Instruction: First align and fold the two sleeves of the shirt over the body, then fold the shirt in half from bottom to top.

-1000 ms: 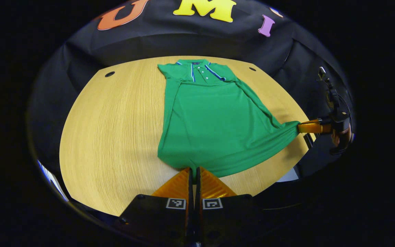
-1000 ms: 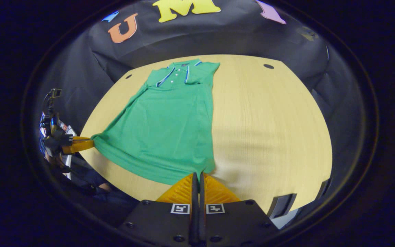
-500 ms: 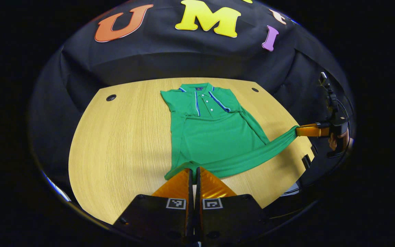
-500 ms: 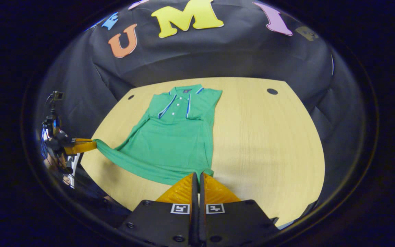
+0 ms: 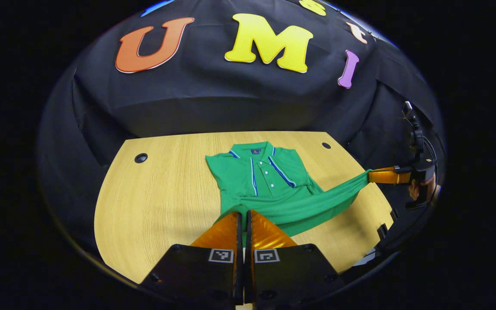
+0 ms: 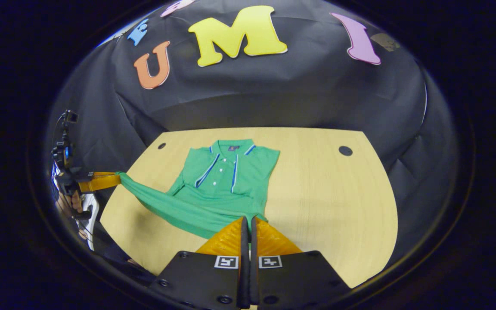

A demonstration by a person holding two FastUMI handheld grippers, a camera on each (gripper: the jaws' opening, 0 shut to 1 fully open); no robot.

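Observation:
A green polo shirt (image 5: 269, 181) with blue-and-white placket stripes lies collar-far on the wooden table (image 5: 157, 202), sleeves folded in over the body. My left gripper (image 5: 243, 213) is shut on one bottom corner of the shirt's hem, lifted above the table. My right gripper (image 6: 248, 219) is shut on the other bottom corner of the shirt (image 6: 222, 185). The hem hangs taut between them as a raised band. In the left gripper view the right gripper (image 5: 370, 175) shows at the far right, held by a hand. In the right gripper view the left gripper (image 6: 116, 177) shows at the far left.
Round cable holes mark the table's far corners (image 5: 141, 158) (image 5: 326, 145) (image 6: 345, 150). Black cloth wall stands right behind the table. Bare wood lies to the left of the shirt in the left gripper view and to the right in the right gripper view (image 6: 330, 198).
Both grippers have lifted the hem and carried it up and toward the collar. The lower body of the shirt has come off the table, leaving less of it flat.

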